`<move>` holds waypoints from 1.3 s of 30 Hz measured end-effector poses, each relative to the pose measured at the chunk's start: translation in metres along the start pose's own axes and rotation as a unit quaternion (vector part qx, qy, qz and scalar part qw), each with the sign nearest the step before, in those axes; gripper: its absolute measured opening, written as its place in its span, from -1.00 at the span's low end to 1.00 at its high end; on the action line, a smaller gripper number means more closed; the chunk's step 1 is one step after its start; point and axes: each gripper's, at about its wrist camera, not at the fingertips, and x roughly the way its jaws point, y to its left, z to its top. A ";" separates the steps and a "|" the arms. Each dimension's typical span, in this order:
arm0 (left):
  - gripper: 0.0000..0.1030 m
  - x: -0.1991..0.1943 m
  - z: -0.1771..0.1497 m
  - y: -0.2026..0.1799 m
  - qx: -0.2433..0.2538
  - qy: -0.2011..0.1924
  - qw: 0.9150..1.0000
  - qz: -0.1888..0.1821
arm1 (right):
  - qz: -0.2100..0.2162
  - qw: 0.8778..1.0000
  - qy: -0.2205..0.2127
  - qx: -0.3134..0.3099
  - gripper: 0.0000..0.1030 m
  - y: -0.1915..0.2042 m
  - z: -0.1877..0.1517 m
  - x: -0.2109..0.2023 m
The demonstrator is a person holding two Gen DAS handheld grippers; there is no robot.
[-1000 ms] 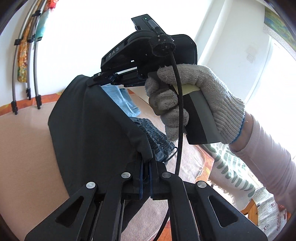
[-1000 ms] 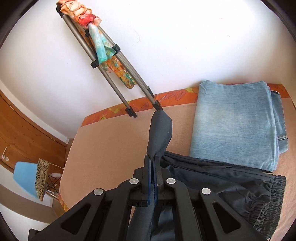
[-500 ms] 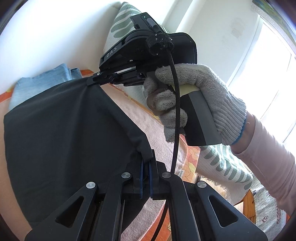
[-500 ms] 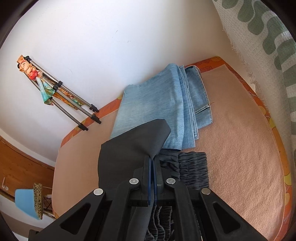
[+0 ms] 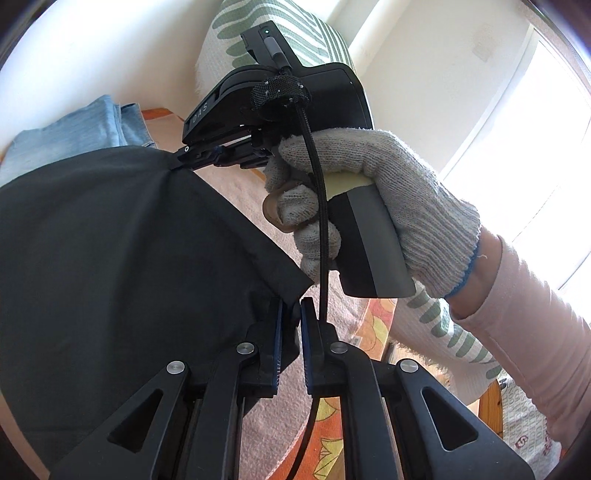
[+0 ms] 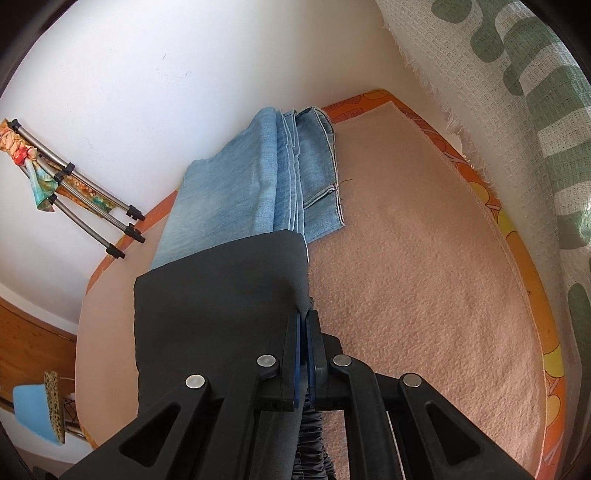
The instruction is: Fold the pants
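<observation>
Spanning both tools (image 5: 291, 314), black pants (image 6: 221, 295), seemingly crosswise.

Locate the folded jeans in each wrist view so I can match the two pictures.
Left wrist: jeans at upper left, behind the black pants.
Right wrist: jeans at center, beyond the black pants.
Shared landmark: the green-patterned cushion, top center in the left view, top right in the right.

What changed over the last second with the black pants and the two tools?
Both tools carried the black pants edge toward the folded jeans, so the fabric now lies spread as a flat panel overlapping them. The left tool and right tool stayed clamped on the edge; the jeans have not moved.
</observation>
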 end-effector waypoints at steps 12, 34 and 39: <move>-0.43 -0.105 -0.017 0.060 -0.035 -0.047 0.996 0.071 | 0.003 0.997 -0.049 -0.066 0.41 0.009 -0.024 -0.054; 0.24 -0.071 -0.019 0.218 -0.214 -0.001 0.970 0.114 | 0.109 0.992 0.041 -0.058 0.54 -0.011 -0.050 0.022; 0.24 -0.063 -0.015 0.218 -0.204 -0.006 0.972 0.120 | 0.138 0.988 0.033 -0.056 0.55 -0.009 -0.051 0.024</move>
